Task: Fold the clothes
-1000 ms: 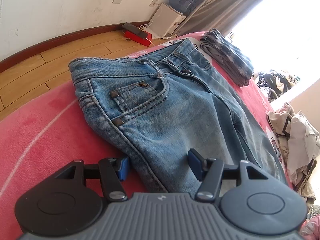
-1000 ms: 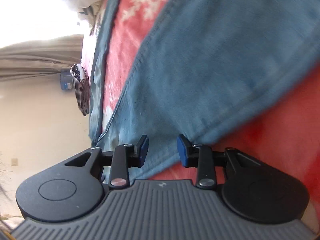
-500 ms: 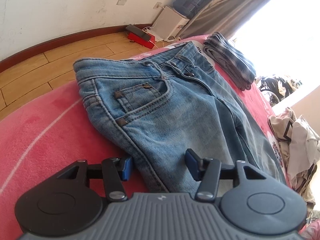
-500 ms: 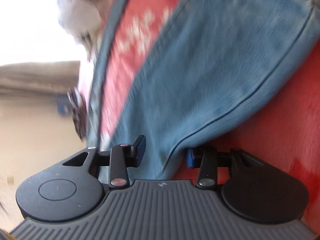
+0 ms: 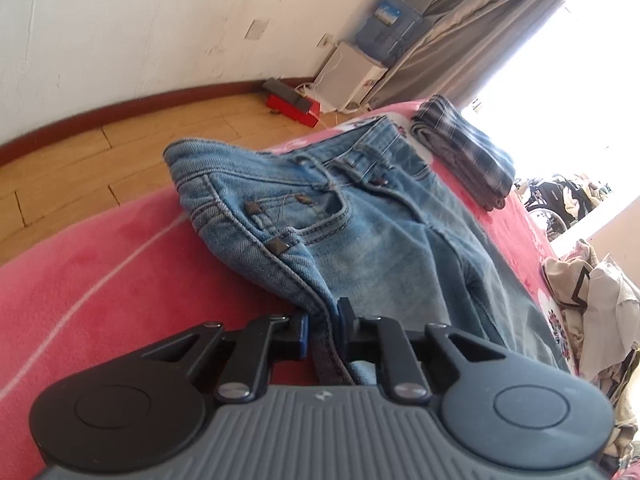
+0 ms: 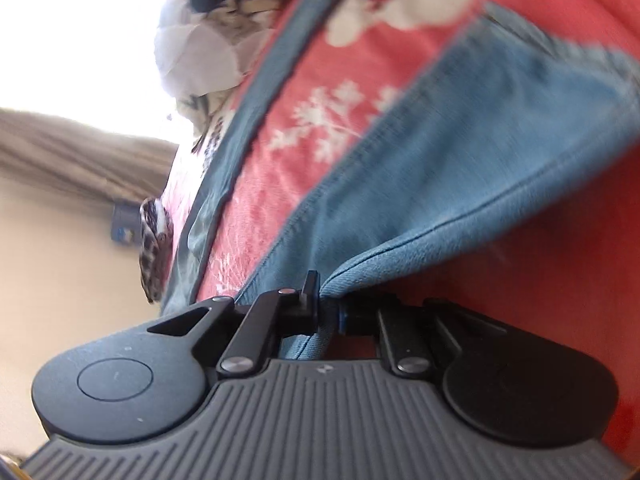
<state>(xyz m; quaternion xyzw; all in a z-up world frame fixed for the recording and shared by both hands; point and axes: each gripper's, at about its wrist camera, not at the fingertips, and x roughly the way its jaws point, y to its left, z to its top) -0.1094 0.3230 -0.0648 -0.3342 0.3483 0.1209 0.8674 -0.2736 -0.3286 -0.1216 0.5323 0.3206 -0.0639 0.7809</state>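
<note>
Jeans point(image 5: 360, 232) on red blanket point(image 5: 100, 272).

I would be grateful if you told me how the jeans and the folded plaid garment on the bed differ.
The jeans are light blue denim with rivets; the plaid garment is dark grey checked cloth. The jeans lie spread out and unfolded; the plaid garment is a compact folded stack. The jeans are pinched by the left tool; nothing touches the plaid garment. Both rest on the red bedcover.
</note>
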